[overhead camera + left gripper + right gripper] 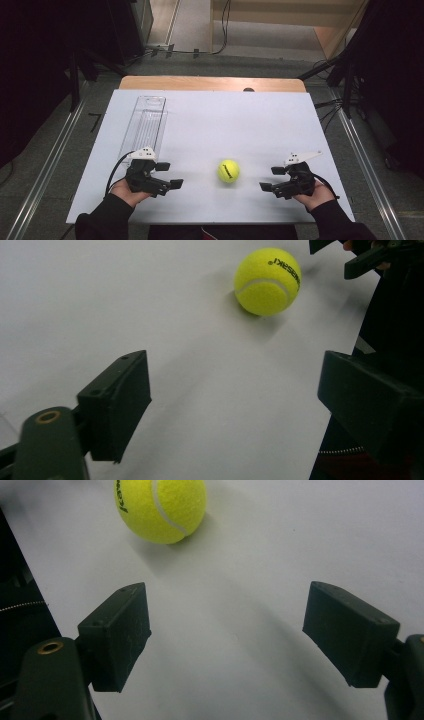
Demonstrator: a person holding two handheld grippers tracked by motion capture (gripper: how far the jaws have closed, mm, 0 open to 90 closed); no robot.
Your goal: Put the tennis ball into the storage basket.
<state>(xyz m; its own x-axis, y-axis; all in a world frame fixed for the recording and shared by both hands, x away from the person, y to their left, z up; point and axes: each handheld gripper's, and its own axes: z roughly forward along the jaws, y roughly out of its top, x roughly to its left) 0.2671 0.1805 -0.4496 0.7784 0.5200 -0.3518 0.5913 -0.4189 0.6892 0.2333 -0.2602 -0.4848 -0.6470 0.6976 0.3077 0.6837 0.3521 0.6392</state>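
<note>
- At the upper left of the high view, a clear plastic tray (145,122) lies lengthwise on the white worktop (210,125); it looks empty, so nothing has been put into it.
- At the lower left of that view, the left gripper (169,175) points toward the middle of the frame. Its jaws stand spread with only bare worktop between them, as the left gripper view shows.
- Just below the middle of the high view, the yellow tennis ball (228,171) rests on the worktop, between the two grippers and apart from both. In the left gripper view it sits at the upper right, ahead of the jaws; in the right gripper view it sits at the upper left.
- At the lower right, the right gripper (271,178) faces the ball, jaws spread wide and pinching nothing.
- Judgement: the work seems to be at its start. The ball is not yet gripped; closing in, grasping and carrying it, likely to the tray, are all left.
</note>
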